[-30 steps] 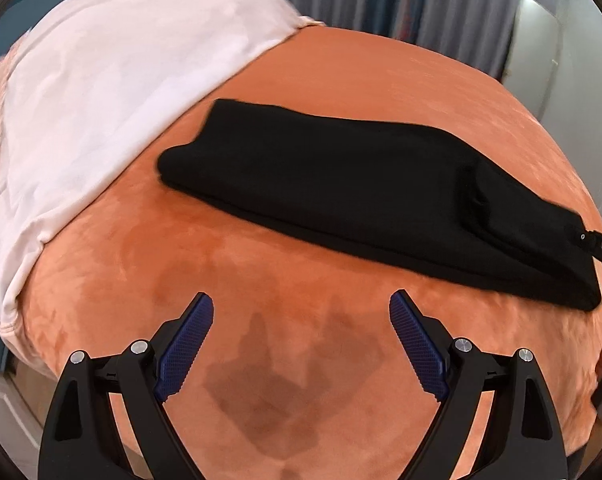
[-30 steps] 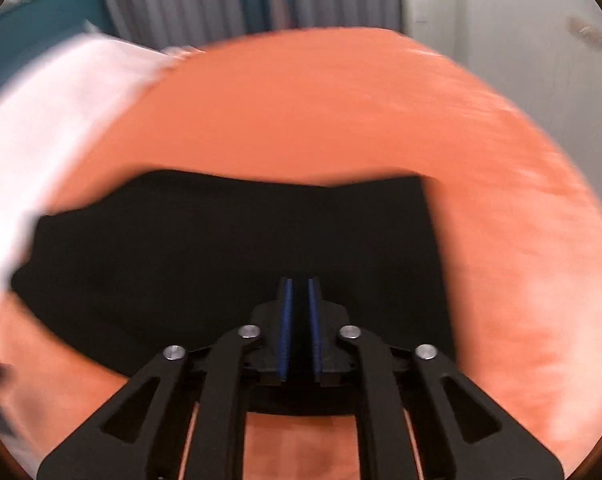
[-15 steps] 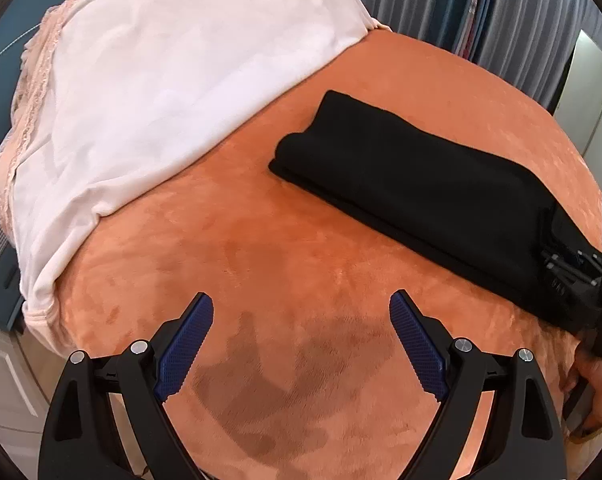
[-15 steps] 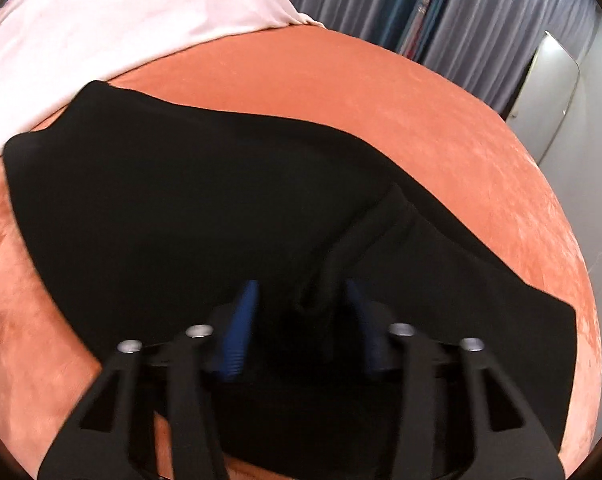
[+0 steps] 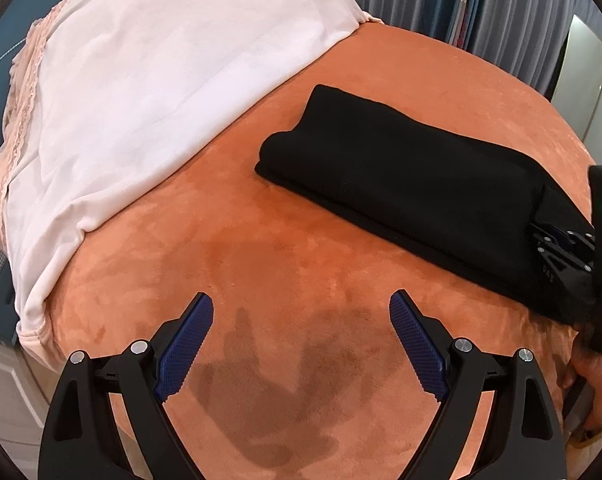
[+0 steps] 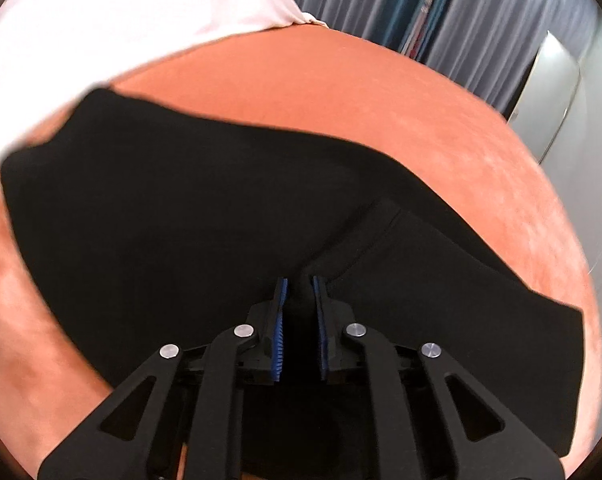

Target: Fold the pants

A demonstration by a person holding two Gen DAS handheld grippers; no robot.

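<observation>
Pants [image 5: 413,188] now folded strip on orange bed [image 5: 261,260], beside white cover [image 5: 161,72]. Right tool [image 6: 300,292] has just been closing, now pinching fabric ridge at near end. Left tool [image 5: 301,320] wide apart, empty, off to side. Likely next fold starting.

A white blanket [image 5: 149,92] lies over the orange bedcover [image 5: 261,248], with grey curtains [image 5: 501,12] behind.

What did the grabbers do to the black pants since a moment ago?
The right gripper opened, then its jaws have just been closing, pinching a fold of the black pants. The left gripper backed off toward the white blanket, staying open and empty. The pants stayed on the orange cover.
</observation>
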